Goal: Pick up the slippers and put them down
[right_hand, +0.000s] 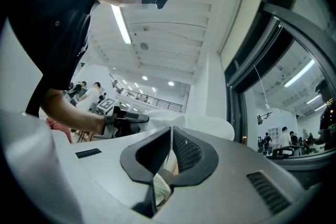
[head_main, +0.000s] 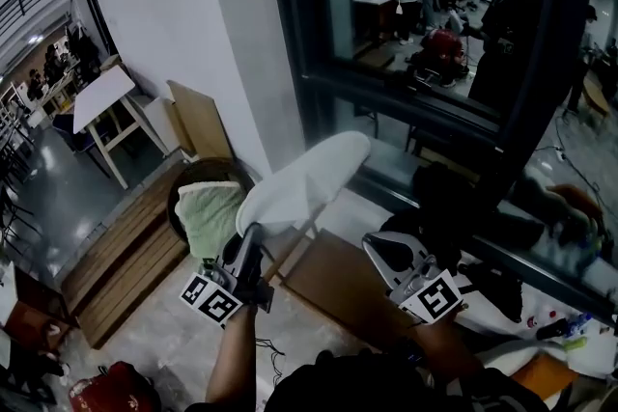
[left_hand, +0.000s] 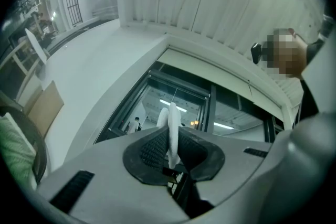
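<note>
head view looks down on the left gripper (head_main: pixel 255 230) held up at near left, its jaws clamped on the near end of a white slipper (head_main: pixel 304 180) that juts up and away to the right, off the floor and in front of the dark-framed window (head_main: pixel 319 63). left gripper view confirms it: the slipper's pale fabric (left_hand: pixel 172 123) is pinched edge-on between the two black pads (left_hand: pixel 152 150), sticking up past them. the right gripper (head_main: pixel 379 251) hangs near right, apart from the slipper and a little lower than its far tip. right gripper view shows its jaws drawn together, tips meeting; a thin pale sliver shows in the gap lower down, and i cannot tell whether it is anything held. beyond those jaws the same view shows the white slipper (right_hand: pixel 202 121) stretching across. below on the left sit a green cushion (head_main: pixel 208 212) in a round dark seat, and wooden planks (head_main: pixel 126 265); a brown board (head_main: pixel 338 283) lies on the floor between the grippers.
</note>
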A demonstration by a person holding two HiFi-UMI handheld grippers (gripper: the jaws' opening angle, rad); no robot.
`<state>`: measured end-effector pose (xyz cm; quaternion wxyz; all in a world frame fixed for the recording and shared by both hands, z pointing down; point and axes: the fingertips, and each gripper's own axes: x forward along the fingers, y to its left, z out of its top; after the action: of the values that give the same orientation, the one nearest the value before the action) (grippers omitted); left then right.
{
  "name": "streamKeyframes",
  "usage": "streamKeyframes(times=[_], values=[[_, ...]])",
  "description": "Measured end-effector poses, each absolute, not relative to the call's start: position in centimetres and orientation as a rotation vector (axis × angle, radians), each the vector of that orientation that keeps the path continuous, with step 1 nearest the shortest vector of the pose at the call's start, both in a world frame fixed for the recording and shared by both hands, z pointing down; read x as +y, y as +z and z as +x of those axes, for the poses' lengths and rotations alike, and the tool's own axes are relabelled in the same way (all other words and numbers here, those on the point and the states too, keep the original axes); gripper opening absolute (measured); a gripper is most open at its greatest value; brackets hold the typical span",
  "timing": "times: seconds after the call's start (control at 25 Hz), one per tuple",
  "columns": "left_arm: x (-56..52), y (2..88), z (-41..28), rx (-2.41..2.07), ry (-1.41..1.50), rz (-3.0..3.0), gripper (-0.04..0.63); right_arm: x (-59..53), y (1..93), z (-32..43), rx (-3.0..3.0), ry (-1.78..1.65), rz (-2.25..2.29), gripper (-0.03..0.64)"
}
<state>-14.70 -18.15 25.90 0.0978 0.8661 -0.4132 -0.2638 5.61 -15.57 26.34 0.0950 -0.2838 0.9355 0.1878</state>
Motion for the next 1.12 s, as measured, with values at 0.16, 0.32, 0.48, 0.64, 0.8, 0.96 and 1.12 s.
streamKeyframes(times=[0.16, 0.32, 0.48, 0.64, 0.8, 0.96, 1.12], values=[[-18.2, 29.7, -14.2, -1.197, -0.747, 2.482, 0.043, -15.6, 29.2, 5.7, 2.817, 0.466, -0.86, 0.026], [-18.4, 34.3, -13.9, -1.178, -0.687, 2.394, 0.043, -16.2, 32.9, 4.8, 2.87, 0.356, -0.866, 0.026], [-17.6, 40.5, -13.6, -1.159, -0.617, 2.236, 0.043, -15.8, 37.9, 4.0, 2.976, 0.108, -0.906, 0.026], [-18.4, 48.4, -12.9, -1.148, -0.587, 2.115, 0.043, -17.1, 44.5, 3.6, 3.033, -0.027, -0.891, 0.026], [-18.0, 55.7, -12.2, -1.134, -0.565, 1.98, 0.043, -18.1, 51.2, 4.4, 3.08, -0.197, -0.924, 0.026], [-17.7, 61.6, -12.5, -1.125, -0.559, 1.878, 0.043, -19.0, 55.8, 3.8, 3.122, -0.258, -0.897, 0.026], [-16.3, 68.0, -12.8, -1.123, -0.535, 1.782, 0.043, -18.1, 60.4, 2.0, 3.168, -0.35, -0.798, 0.026]])
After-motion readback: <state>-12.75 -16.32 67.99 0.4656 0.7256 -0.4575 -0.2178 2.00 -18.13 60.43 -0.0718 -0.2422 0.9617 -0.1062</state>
